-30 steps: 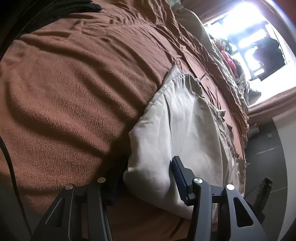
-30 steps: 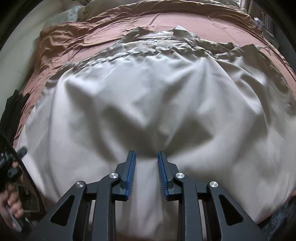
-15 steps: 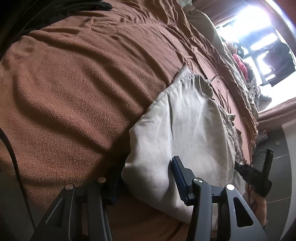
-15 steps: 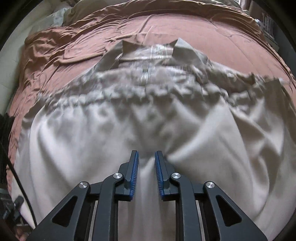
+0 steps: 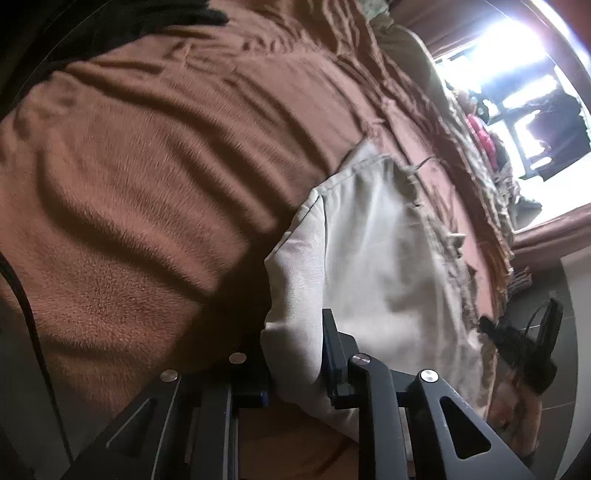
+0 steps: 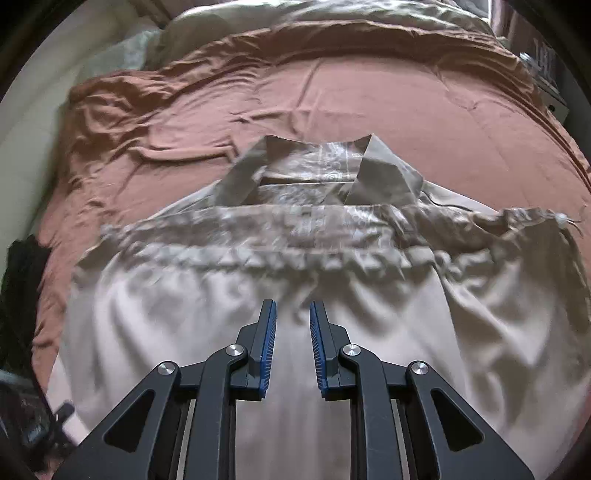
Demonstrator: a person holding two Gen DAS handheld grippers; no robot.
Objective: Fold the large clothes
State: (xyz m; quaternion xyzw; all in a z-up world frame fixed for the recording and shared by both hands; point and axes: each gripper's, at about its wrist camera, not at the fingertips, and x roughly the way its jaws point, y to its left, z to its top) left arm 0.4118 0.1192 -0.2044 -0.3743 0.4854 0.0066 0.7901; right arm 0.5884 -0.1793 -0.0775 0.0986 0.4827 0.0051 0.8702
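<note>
A large beige collared shirt (image 6: 295, 266) lies spread on a brown blanket (image 6: 369, 103), its collar at the far end. In the left wrist view the shirt (image 5: 373, 258) shows as a lifted fold. My left gripper (image 5: 295, 354) is shut on the shirt's edge near the bed's side. My right gripper (image 6: 291, 325) is open just above the shirt's lower middle, with nothing between its blue pads. The right gripper also shows in the left wrist view (image 5: 524, 343), at the shirt's far side.
A dark garment (image 5: 140, 18) lies at the blanket's far left corner. Pillows (image 6: 229, 33) sit at the bed's head. A bright window (image 5: 517, 66) and tiled floor (image 5: 546, 295) are beyond the bed. A black cable (image 5: 29, 317) hangs at the left.
My right gripper has opened and let go of the shirt, which has dropped flat so that the collar shows. My left gripper keeps its hold and has shifted slightly.
</note>
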